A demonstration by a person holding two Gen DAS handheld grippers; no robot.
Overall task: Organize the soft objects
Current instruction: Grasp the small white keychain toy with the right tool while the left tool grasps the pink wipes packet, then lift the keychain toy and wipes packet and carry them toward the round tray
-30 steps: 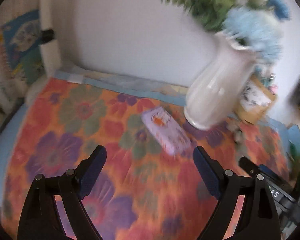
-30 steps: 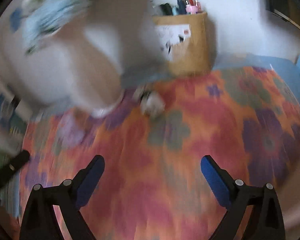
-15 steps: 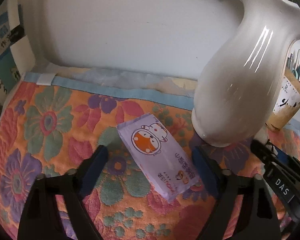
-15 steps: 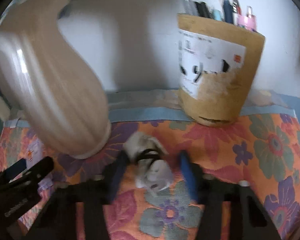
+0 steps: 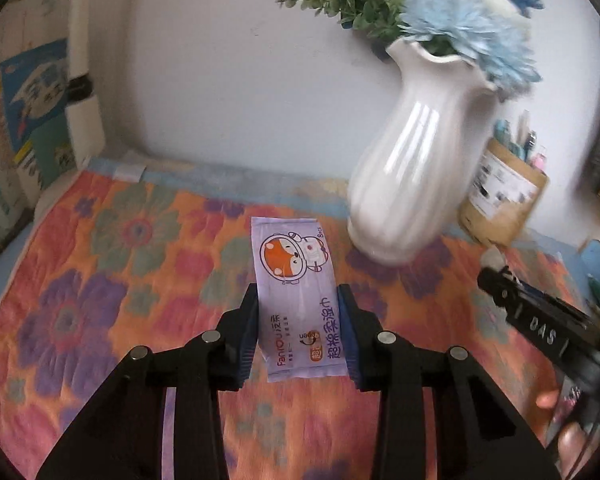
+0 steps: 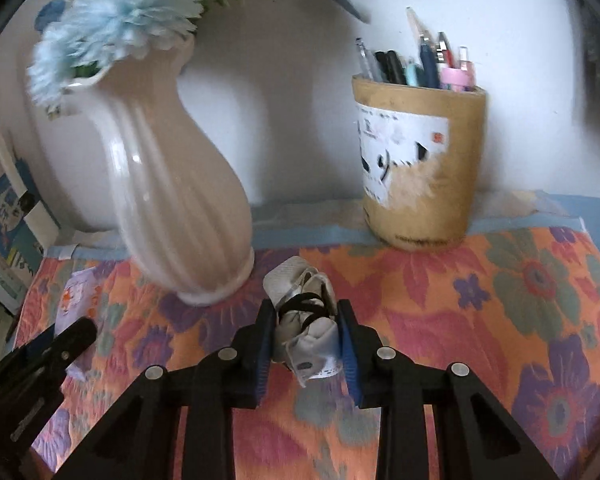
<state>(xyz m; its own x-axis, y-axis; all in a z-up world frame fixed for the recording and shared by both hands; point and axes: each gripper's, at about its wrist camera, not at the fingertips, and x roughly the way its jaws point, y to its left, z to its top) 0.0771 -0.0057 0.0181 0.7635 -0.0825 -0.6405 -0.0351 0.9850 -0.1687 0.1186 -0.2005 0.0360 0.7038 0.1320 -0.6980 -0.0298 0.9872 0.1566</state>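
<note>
Both grippers have just closed: left gripper [image 5: 298, 324] clamps the purple wipes pack [image 5: 296, 300] left of the white vase [image 5: 412, 172], right gripper [image 6: 306, 336] clamps a white cloth bundle [image 6: 306, 320] beside its base.

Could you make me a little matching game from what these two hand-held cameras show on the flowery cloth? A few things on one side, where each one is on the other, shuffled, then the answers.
Things:
1. purple wet-wipe pack
2. white cloth bundle
3. pens
4. blue flowers

Places:
A. standing in the tan paper cup
B. between the fingers of the right gripper
C. sticking out of the white vase
D. between the fingers of the left gripper

Pairs: 1-D, 2-B, 3-A, 4-C
</note>
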